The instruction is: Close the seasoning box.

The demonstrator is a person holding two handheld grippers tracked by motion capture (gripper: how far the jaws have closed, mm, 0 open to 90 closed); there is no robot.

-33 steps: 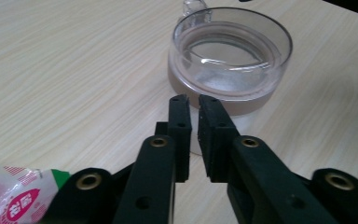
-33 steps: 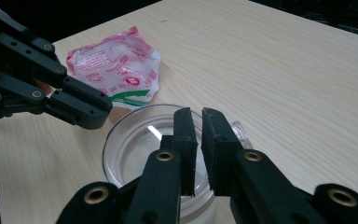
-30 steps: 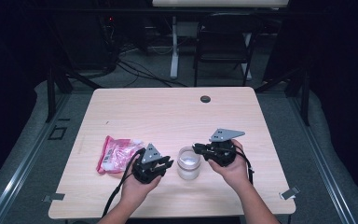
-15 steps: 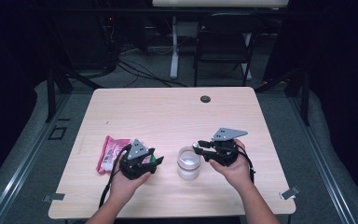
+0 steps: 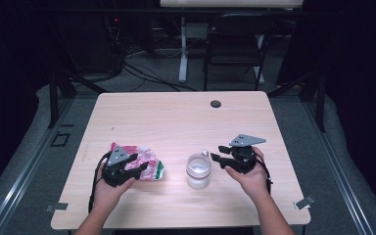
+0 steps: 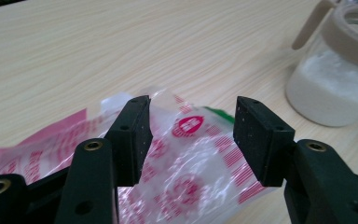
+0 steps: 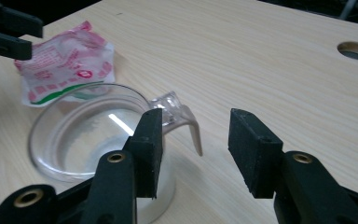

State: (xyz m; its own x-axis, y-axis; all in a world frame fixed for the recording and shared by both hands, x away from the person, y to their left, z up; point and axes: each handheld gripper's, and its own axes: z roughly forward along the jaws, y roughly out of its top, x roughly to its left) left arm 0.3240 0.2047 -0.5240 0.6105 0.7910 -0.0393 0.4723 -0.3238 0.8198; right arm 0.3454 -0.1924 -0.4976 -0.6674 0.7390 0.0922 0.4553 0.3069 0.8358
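My 2 grippers are black: the left gripper and right gripper each carry a grey 3-cornered plate on top and trail a black cable. Brass-ringed screw holes sit behind their square, pitted pads. My forearms are bare, no sleeves.

No word or number can be read anywhere here. The clear plastic bag under the left gripper carries red print: a small round red emblem with white marks inside it, blocks of fine red stripes and a green band at one edge, all too blurred to make out as letters. From the right gripper view the same bag shows red lines of print and a red dot, equally illegible. The jar bears no label.
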